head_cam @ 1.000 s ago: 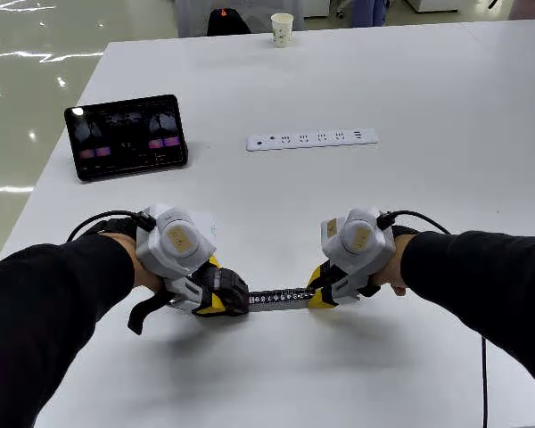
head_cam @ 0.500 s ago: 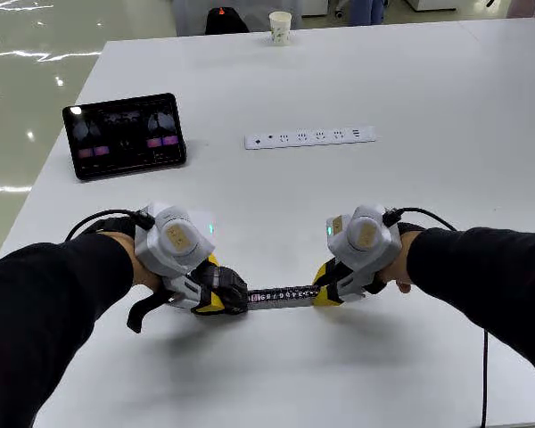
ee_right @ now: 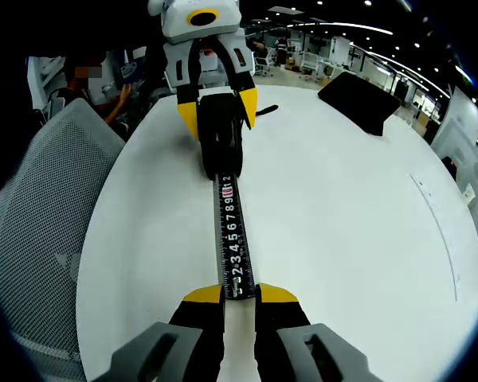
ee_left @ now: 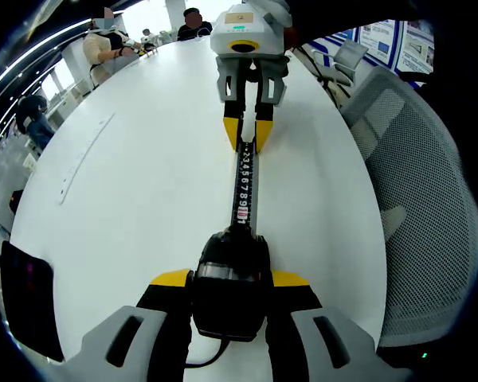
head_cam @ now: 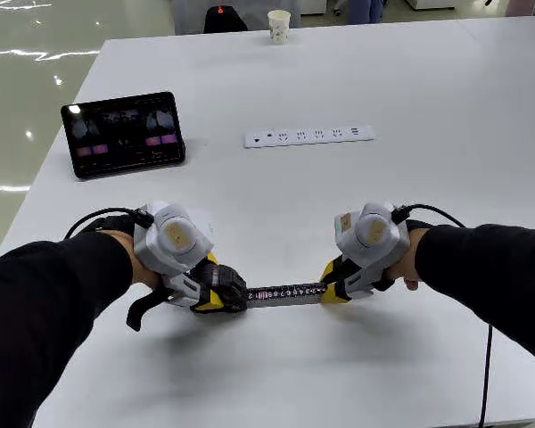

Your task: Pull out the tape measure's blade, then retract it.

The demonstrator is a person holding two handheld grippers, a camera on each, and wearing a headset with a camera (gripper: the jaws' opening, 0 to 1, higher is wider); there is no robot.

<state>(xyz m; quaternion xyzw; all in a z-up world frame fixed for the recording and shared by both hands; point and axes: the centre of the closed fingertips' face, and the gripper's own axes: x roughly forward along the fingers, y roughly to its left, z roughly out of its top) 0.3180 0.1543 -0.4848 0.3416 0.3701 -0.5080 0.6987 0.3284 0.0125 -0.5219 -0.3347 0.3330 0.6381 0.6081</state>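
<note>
Holding both ends of the tool, you are partway through the first half of the task. Your left gripper has its jaws closed around the tape measure's case, with the black body wedged between them. The case rests on the table on your side of the power strip, well apart from it and just past its left end. Your right gripper is pinched shut on the tip of the blade, also on your side of the power strip and below its right half.

Between the two grippers a short stretch of blade is out. It runs straight and flat, roughly parallel to the power strip, with a short run of printed numerals facing up. So the pull has begun, but only a little of the blade shows. I judge you can draw it further by moving the right gripper away from the case, toward the right end of the power strip and beyond it.

The retraction is not yet done. For that, bring the tip back toward the case under control rather than letting it snap, and hold the case firmly throughout.

The tablet lies left of the power strip and the paper cup stands beyond it at the far edge. Both are well clear of your work.
</note>
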